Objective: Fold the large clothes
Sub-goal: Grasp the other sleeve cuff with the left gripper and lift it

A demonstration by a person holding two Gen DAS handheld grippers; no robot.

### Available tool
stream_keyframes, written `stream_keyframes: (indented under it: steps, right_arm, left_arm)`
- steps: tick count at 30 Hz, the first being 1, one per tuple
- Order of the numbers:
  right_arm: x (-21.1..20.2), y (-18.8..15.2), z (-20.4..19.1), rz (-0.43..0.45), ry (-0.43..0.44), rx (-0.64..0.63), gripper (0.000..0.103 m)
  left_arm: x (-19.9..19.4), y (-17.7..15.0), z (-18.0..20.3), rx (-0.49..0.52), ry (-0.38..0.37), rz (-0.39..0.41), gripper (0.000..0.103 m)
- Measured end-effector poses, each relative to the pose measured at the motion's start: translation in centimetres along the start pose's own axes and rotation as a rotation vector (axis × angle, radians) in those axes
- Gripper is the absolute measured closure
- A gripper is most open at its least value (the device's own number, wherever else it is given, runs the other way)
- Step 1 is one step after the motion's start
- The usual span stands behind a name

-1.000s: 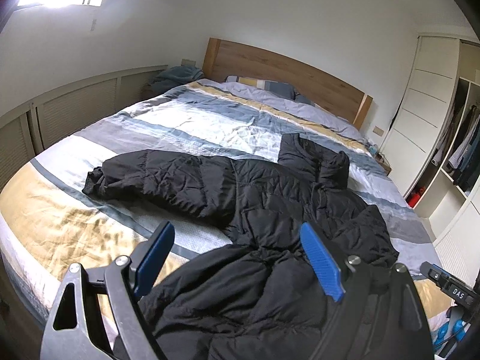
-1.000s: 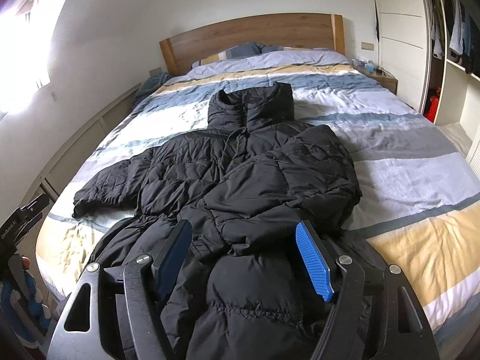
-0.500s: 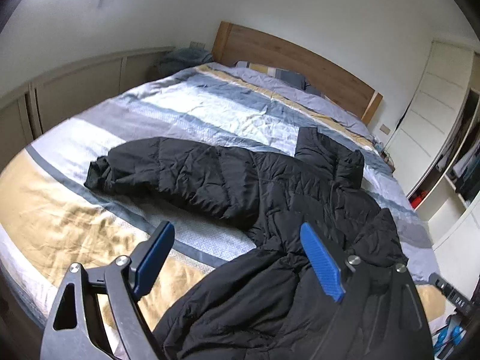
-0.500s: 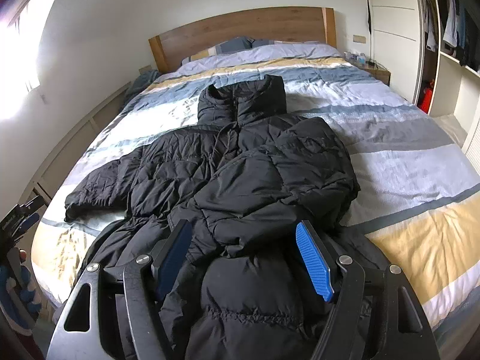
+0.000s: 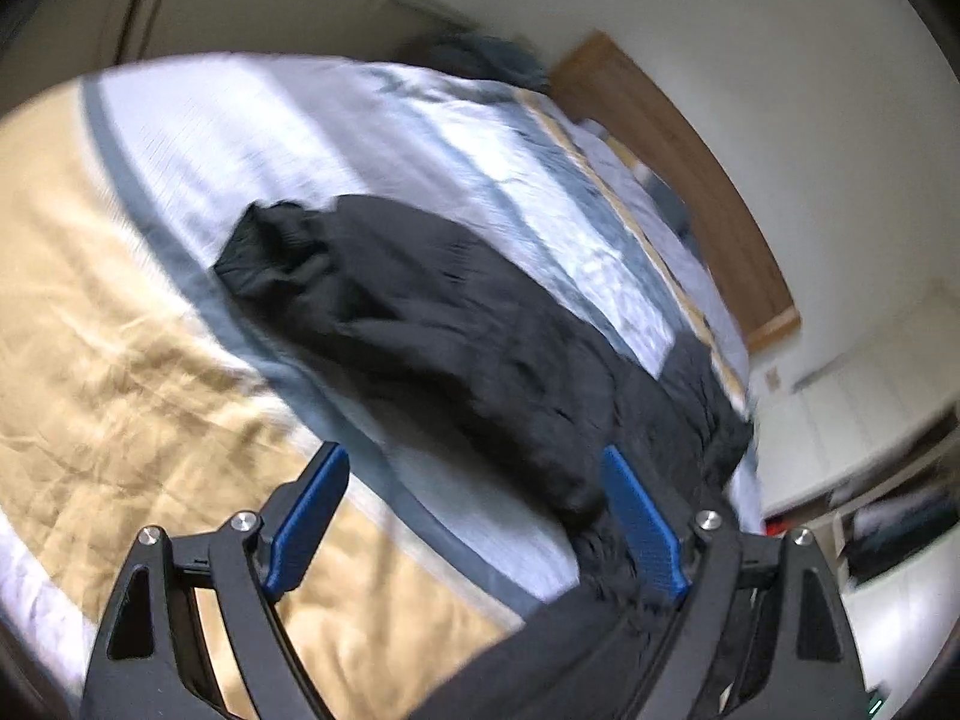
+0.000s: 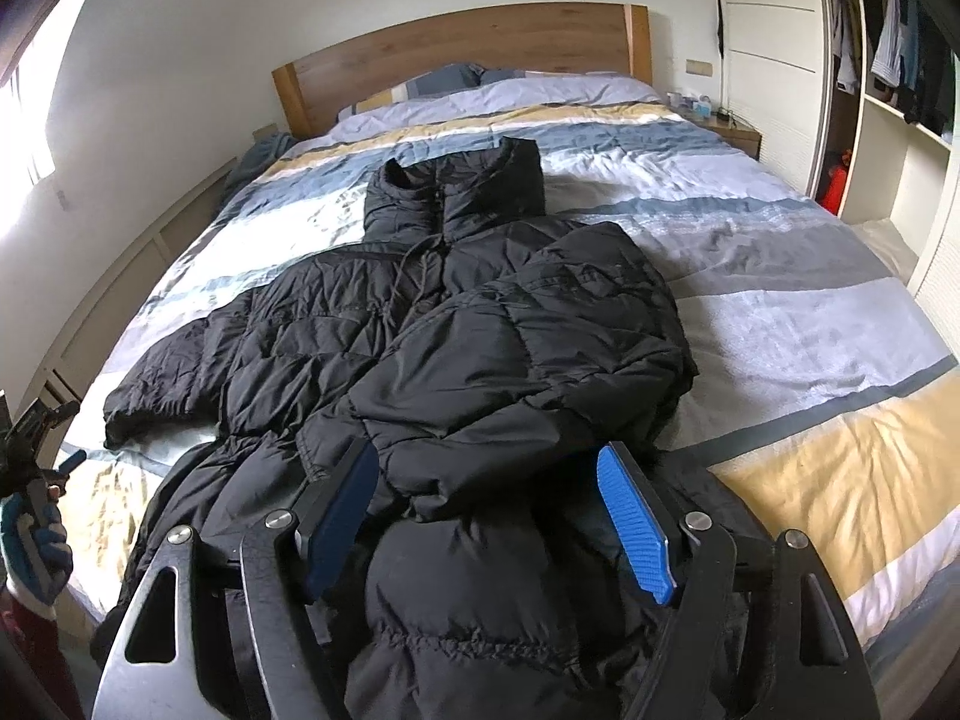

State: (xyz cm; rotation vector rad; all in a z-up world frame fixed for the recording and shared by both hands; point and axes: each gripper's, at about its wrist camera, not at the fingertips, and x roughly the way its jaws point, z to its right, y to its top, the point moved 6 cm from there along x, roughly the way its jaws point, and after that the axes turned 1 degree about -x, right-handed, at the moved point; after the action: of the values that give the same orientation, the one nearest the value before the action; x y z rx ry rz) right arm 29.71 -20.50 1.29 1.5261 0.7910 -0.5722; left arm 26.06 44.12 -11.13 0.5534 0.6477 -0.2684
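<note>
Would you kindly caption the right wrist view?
Black puffer jacket spread on striped bed, right gripper opening above its hem.

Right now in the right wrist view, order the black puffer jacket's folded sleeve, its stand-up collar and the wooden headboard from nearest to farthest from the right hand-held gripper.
1. Black puffer jacket's folded sleeve: just ahead of the right hand-held gripper, lying across the jacket's body.
2. Stand-up collar: mid-bed, centre.
3. Wooden headboard: at the far wall.
</note>
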Motion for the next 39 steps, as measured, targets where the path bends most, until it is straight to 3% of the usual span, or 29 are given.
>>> stream_keyframes:
  steps: [6,16,19,21,23,27,32,39]
  right_arm:
    - [0.7,0.2,1.1,-0.010,-0.025,0.015,0.028]
    - [1.1,0.7,3.1,-0.020,-0.066,0.025,0.028]
    - [0.8,0.8,3.9,-0.015,-0.079,0.029,0.028]
    - [0.6,0.8,4.3,-0.012,-0.085,0.034,0.028]
    - [0.4,0.7,4.8,-0.008,-0.086,0.047,0.028]
    - [0.0,0.5,5.3,-0.001,-0.078,0.054,0.028]
    - [-1.3,0.4,5.7,0.024,-0.060,0.064,0.028]
    - [-3.8,0.1,7.6,0.076,-0.040,0.110,0.028]
  left_arm:
    - [3.6,2.7,-5.1,-0.179,-0.029,-0.027,0.017]
    - [9.4,5.6,-7.2,-0.402,-0.118,-0.034,0.021]
    - [10.0,6.3,-7.9,-0.464,-0.142,-0.013,0.037]
    - [10.2,6.6,-8.2,-0.480,-0.141,-0.013,0.062]
    - [10.5,6.9,-8.3,-0.500,-0.155,-0.020,0.078]
    - [9.9,7.3,-7.6,-0.490,-0.162,-0.009,0.089]
    - [8.1,7.9,-4.6,-0.388,-0.156,0.011,0.091]
    - [4.8,7.9,3.2,-0.199,-0.184,0.038,0.093]
